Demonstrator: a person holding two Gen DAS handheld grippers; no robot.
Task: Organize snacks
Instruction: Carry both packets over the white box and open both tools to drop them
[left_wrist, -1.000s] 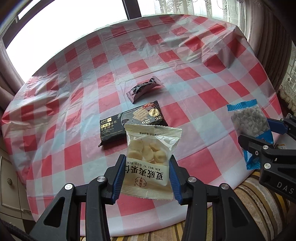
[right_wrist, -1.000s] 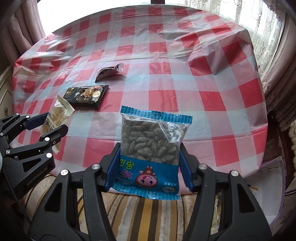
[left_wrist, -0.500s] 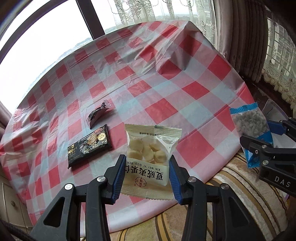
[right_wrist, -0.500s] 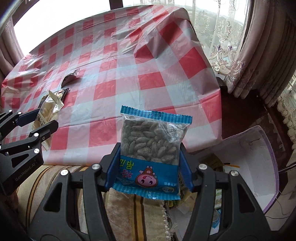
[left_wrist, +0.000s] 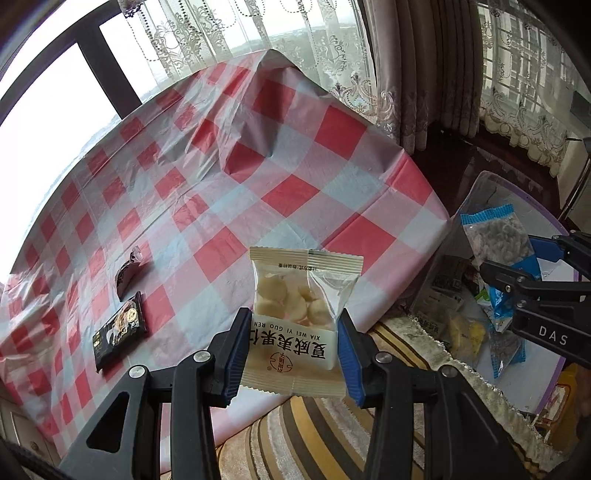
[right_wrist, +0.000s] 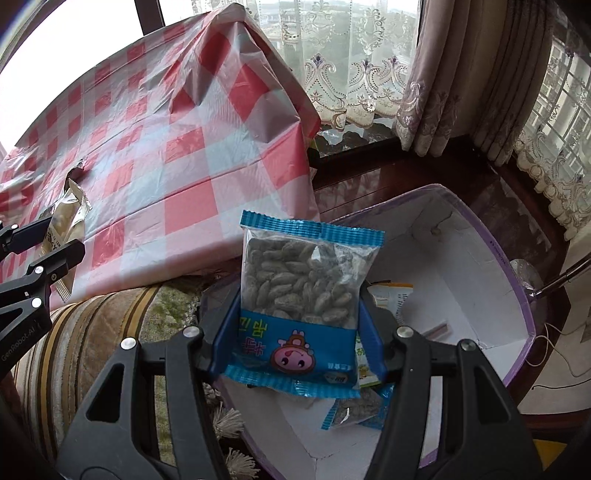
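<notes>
My left gripper (left_wrist: 294, 354) is shut on a cream packet of pale round snacks (left_wrist: 301, 314), held in the air past the table's near right edge. My right gripper (right_wrist: 297, 343) is shut on a blue packet of dark seeds (right_wrist: 304, 295), held over a white box with a purple rim (right_wrist: 517, 280). That box (left_wrist: 491, 184) holds several snack packets (left_wrist: 461, 332). The right gripper and its packet (left_wrist: 498, 236) show at the right of the left wrist view. A black flat packet (left_wrist: 118, 330) and a small dark packet (left_wrist: 127, 271) lie on the checked table (left_wrist: 258, 177).
A striped cushioned seat (right_wrist: 92, 332) lies between the table edge and the box. Lace curtains (right_wrist: 351, 55) and a dark wood sill stand behind the box. The left gripper with its cream packet (right_wrist: 62, 225) shows at the left of the right wrist view.
Both grippers have swung right, away from the table, each keeping its packet. The box has come fully into view under the right gripper.
</notes>
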